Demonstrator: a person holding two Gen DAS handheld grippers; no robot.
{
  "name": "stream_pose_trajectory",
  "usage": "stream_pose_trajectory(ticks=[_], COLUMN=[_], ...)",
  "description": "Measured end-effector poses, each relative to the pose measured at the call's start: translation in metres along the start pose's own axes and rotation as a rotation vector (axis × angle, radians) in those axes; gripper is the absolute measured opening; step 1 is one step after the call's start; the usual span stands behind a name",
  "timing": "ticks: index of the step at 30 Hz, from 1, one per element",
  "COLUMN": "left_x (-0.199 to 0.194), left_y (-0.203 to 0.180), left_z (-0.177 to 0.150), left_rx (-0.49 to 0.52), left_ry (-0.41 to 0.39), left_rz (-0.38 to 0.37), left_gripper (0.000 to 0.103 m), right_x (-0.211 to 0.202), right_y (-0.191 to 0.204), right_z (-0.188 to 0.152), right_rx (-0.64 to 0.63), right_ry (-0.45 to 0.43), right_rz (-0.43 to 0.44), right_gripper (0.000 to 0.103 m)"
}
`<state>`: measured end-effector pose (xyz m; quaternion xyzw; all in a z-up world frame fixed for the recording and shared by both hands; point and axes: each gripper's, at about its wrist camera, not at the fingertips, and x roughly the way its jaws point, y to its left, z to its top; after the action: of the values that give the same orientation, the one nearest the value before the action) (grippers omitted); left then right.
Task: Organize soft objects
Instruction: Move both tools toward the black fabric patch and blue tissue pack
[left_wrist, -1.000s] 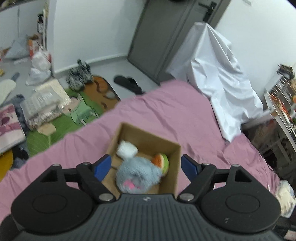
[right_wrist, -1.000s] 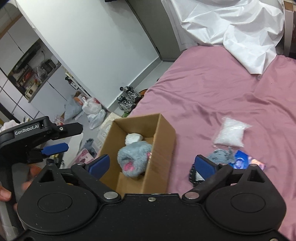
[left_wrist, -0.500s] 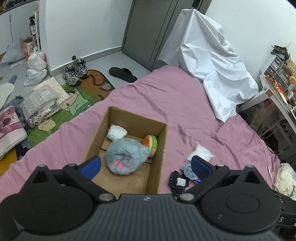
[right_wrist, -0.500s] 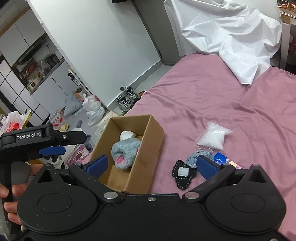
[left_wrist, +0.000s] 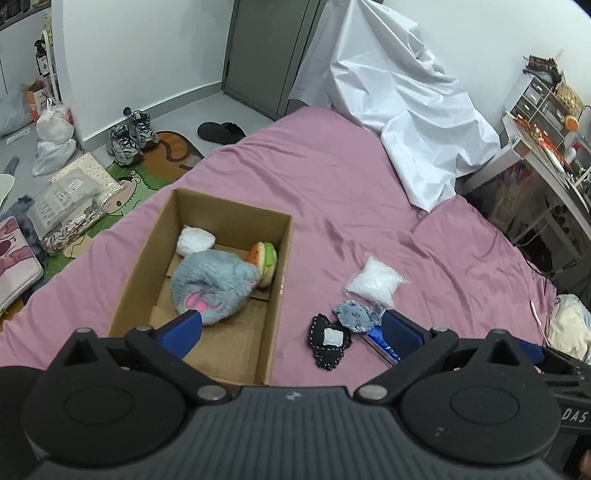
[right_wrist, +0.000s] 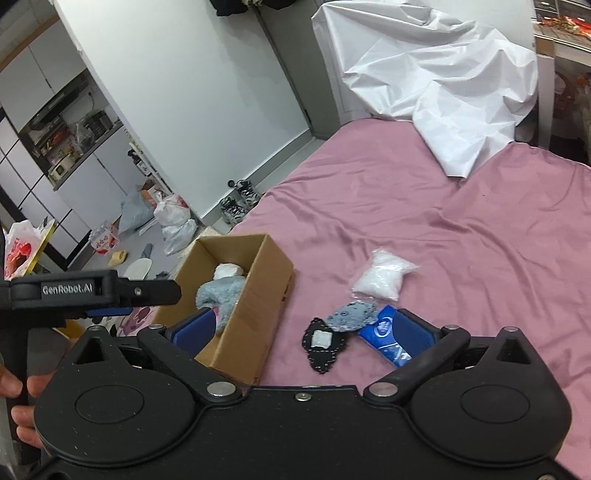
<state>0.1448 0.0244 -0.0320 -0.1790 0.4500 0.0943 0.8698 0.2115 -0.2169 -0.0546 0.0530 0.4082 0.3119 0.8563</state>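
Note:
An open cardboard box (left_wrist: 280, 258) (right_wrist: 258, 288) sits on the pink bed and holds a grey plush (left_wrist: 212, 286) (right_wrist: 218, 291), a white soft bag (left_wrist: 195, 240) and a watermelon-slice plush (left_wrist: 265, 258). To its right on the sheet lie a white stuffing bag (left_wrist: 373, 282) (right_wrist: 382, 275), a small grey plush (left_wrist: 354, 314) (right_wrist: 349, 314), a black felt piece (left_wrist: 328, 341) (right_wrist: 323, 345) and a blue packet (right_wrist: 386, 339). My left gripper (left_wrist: 291, 330) hangs open and empty above the box's near right corner. My right gripper (right_wrist: 304, 330) is open and empty above the black felt piece.
A crumpled white sheet (left_wrist: 399, 103) covers something at the bed's far end. Shoes (left_wrist: 129, 138), bags and a mat lie on the floor left of the bed. Shelves and a desk (left_wrist: 546, 147) stand to the right. A hand (right_wrist: 18, 406) holds the left gripper's handle.
Both grippers drew back from the box, so the loose items right of it came into view. The left jaws widened and the grey plush now lies free in the box.

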Motion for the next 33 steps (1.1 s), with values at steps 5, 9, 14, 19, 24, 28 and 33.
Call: stream_pose_trajectory(ticks=[5,9,14,19,24,28,33], left_x=[0.008,0.019,0.035,0.050,0.068,0.087,0.108], left_y=[-0.015,-0.024,-0.032,-0.041,-0.048,-0.053,-0.055], left_z=[-0.006,-0.012,-0.018,-0.023,-0.029,-0.035,-0.041], left_rx=[0.004,0.003,-0.018,-0.012,-0.029,-0.032,-0.047], left_ry=[0.008,0.024,0.046,0.057,0.068,0.095,0.131], left_rz=[0.002,0.003,-0.001,0.000,0.015,0.026,0.035], left_gripper=[0.103,0.102,0.100,0.100,0.100,0.095,0.088], right_x=[-0.005,-0.002,0.001,0.002,0.011,0.017,0.023], right_y=[-0.016,-0.031,-0.046,-0.053,-0.060,-0.067,-0.077], right_z=[-0.002,-0.003,-0.005,-0.005,-0.007,-0.009,-0.010], right_rx=[0.022,0.062,0.074,0.058,0.055,0.062,0.085], right_ry=[-0.009,0.000,0.009,0.015,0.042,0.062,0.079], right_rz=[-0.010,-0.021,-0.044,-0.053,-0.084,-0.101,-0.114], right_gripper=[0.103,0.103,0.103,0.103,0.103,0.103,0.103])
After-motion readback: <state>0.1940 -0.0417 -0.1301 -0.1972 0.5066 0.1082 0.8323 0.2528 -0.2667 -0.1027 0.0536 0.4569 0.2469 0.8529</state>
